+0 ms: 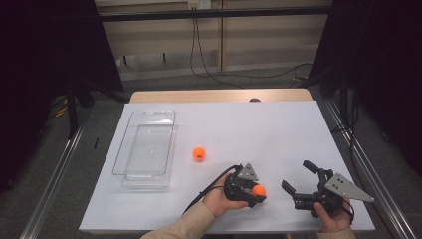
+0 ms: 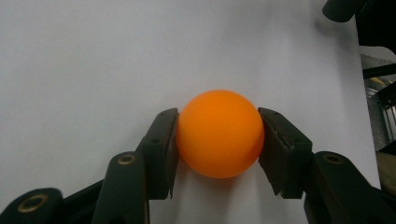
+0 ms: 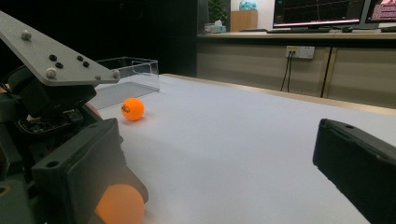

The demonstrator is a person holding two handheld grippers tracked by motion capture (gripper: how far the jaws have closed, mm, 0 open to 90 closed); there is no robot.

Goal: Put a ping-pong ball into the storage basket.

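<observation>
Your left tool (image 1: 255, 193) grips an orange ball (image 2: 219, 134) near the desk's (image 1: 278, 129) front edge; your right tool (image 1: 297, 182) gapes beside it, seemingly resting level.

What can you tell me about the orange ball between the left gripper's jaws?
The small orange ball is a smooth, matte sphere that looks like plastic, with no marking on the side that shows. It sits between the two black jaws of the left gripper, whose pads press on its opposite sides. It lies low over the white table surface, near the front edge; whether it rests on the surface cannot be told.
</observation>
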